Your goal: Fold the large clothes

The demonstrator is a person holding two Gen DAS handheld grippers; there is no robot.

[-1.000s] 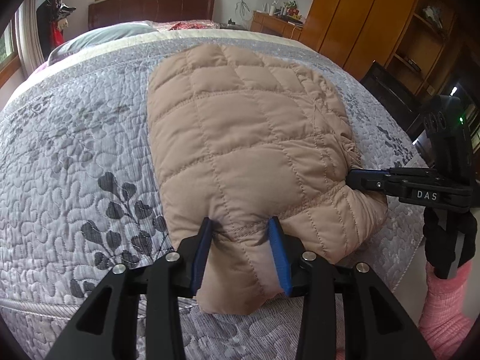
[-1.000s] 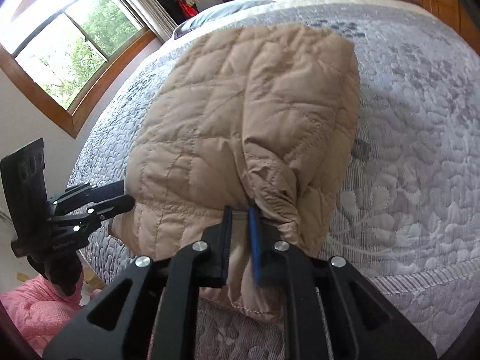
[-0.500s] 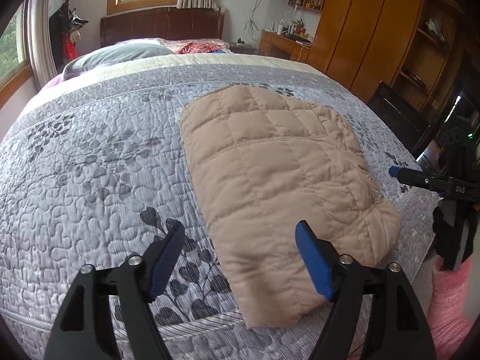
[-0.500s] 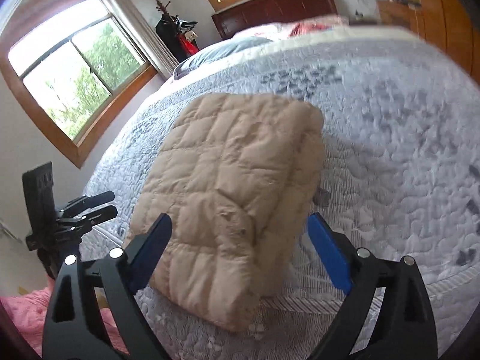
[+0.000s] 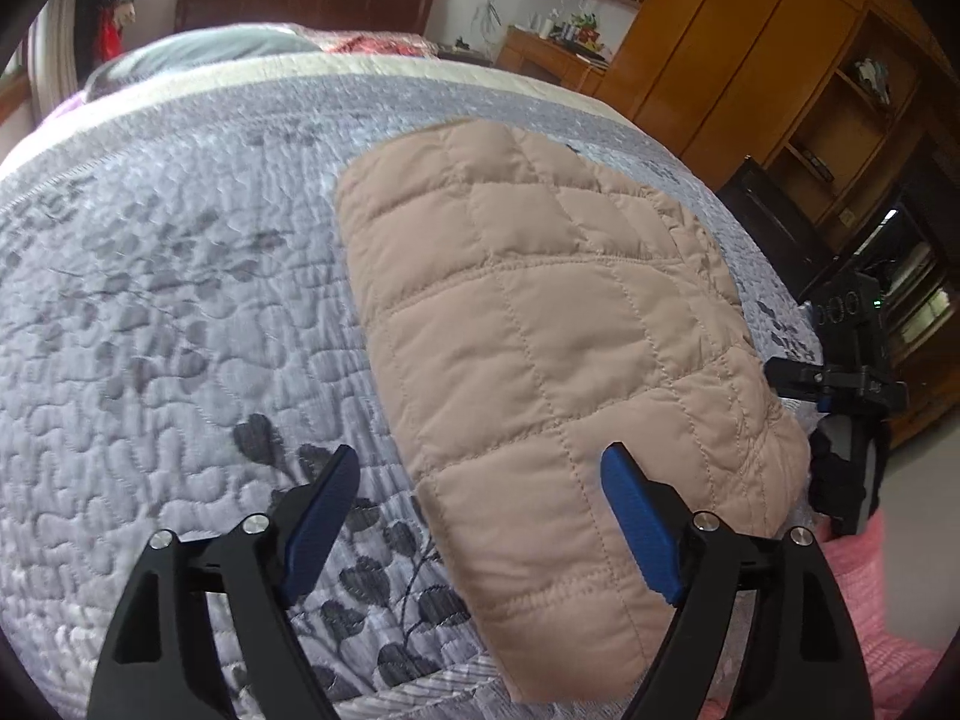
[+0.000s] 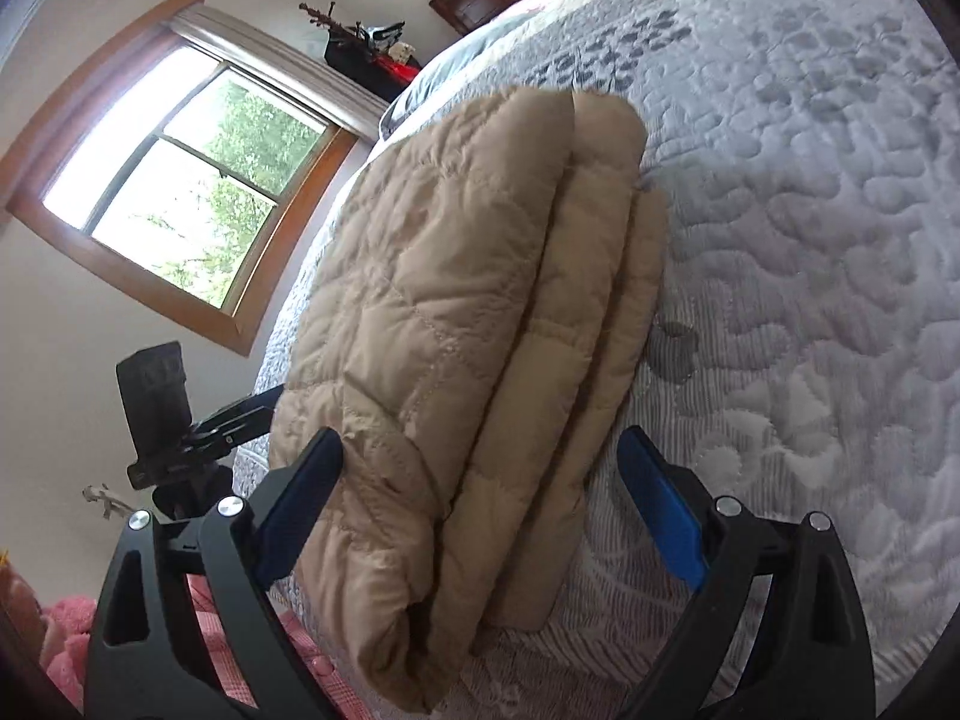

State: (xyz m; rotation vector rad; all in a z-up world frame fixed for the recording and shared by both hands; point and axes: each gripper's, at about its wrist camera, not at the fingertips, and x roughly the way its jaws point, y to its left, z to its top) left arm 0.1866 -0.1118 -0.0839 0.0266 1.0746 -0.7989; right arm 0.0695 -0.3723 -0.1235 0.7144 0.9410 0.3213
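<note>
Right wrist view: both tongs (image 6: 480,504) (image 5: 480,516) wide open, holding nothing; puffy folded jacket (image 6: 480,324) at bed (image 6: 810,240) edge could spring open or slide off.

Between the spread fingers of the left gripper (image 5: 480,516) lay the near corner of the folded jacket (image 5: 540,360); bare bedspread (image 5: 150,330) stretched open beyond its left finger. The right gripper (image 6: 480,510) straddled the jacket's stacked edge, with flat bedspread free past its right finger. Beyond its left finger the other gripper blocked passage.
</note>
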